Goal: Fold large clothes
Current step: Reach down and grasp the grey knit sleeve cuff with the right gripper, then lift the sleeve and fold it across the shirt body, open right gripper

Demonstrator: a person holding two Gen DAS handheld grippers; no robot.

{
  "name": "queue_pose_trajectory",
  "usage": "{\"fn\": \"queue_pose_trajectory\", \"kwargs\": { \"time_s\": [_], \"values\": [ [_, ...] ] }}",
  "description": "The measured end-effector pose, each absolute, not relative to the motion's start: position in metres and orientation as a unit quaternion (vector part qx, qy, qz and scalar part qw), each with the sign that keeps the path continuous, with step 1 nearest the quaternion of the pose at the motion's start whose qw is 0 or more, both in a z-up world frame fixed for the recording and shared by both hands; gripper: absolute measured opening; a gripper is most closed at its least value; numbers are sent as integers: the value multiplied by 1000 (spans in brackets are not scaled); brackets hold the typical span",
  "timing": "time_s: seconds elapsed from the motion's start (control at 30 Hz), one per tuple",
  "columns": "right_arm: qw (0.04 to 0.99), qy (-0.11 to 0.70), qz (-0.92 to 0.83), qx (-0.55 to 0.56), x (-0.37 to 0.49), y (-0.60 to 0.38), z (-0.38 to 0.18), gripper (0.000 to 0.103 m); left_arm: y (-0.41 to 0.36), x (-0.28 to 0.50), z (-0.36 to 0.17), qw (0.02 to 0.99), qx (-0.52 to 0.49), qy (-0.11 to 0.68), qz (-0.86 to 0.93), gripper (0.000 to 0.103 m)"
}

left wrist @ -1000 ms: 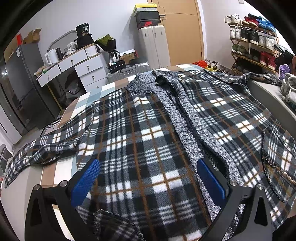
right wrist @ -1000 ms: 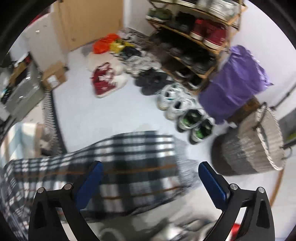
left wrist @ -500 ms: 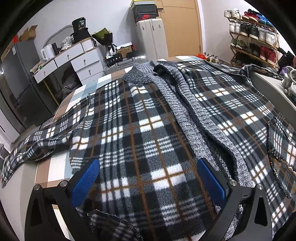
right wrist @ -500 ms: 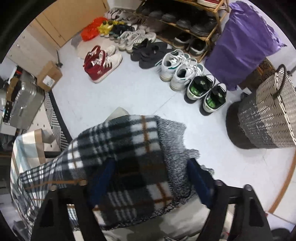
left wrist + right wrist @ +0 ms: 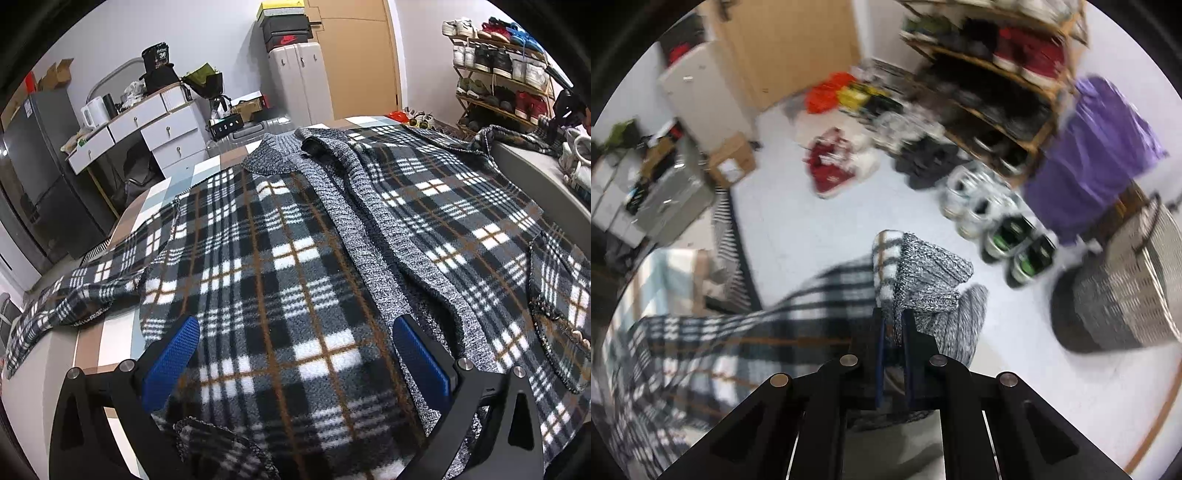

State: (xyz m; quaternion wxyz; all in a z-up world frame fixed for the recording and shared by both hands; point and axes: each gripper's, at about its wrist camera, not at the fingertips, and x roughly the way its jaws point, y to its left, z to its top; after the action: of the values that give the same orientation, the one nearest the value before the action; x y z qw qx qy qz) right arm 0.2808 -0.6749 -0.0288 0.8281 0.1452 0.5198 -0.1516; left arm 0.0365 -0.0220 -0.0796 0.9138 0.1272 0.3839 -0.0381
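A large plaid fleece jacket (image 5: 280, 258) with grey knit collar and front bands lies spread open, front up, across the table (image 5: 110, 334). Its left sleeve (image 5: 66, 295) trails off the table's left edge. My left gripper (image 5: 295, 347) is open, hovering low over the jacket's lower hem. My right gripper (image 5: 894, 328) is shut on the grey knit cuff (image 5: 923, 273) of the right sleeve (image 5: 738, 332), holding it out past the table's edge above the floor. The right gripper also shows far right in the left wrist view (image 5: 565, 110).
A shoe rack (image 5: 990, 74), loose shoes on the floor (image 5: 993, 214), a purple bag (image 5: 1097, 155) and a wicker basket (image 5: 1134, 280) lie beyond the table's right side. A white drawer desk (image 5: 140, 129), fridge (image 5: 33, 166) and suitcases (image 5: 303, 77) stand behind.
My right gripper has closed on the sleeve's knit cuff, bunching it between the pads, and the view is swinging. My left gripper stays open, drifting slightly over the hem.
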Motion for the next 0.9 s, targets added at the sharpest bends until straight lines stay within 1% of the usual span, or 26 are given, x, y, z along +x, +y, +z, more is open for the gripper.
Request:
{"fn": "queue_pose_trajectory", "kwargs": {
  "time_s": [0.17,0.23,0.3,0.37,0.57,0.77,0.87,0.9],
  "values": [
    [867,476,-124,86,272,-623,0,7,-19,34,-74,917,118,380,-38,102],
    [884,446,-131,57,267,-605,15,7,-18,32,-70,919,112,376,-37,102],
    [896,422,-127,52,263,-587,31,7,-16,30,-64,922,106,370,-37,102],
    [915,386,-118,21,257,-555,52,7,-13,29,-59,926,100,362,-32,102],
    [951,300,-68,-17,239,-459,114,7,18,22,-34,940,50,338,-3,102],
    [959,280,-5,-32,244,-329,153,7,55,13,-17,942,-11,332,49,102],
    [958,281,32,-42,248,-247,152,7,85,0,-2,944,-67,313,78,102],
    [958,281,43,-45,248,-226,149,7,102,-7,6,945,-100,299,82,102]
  ]
}}
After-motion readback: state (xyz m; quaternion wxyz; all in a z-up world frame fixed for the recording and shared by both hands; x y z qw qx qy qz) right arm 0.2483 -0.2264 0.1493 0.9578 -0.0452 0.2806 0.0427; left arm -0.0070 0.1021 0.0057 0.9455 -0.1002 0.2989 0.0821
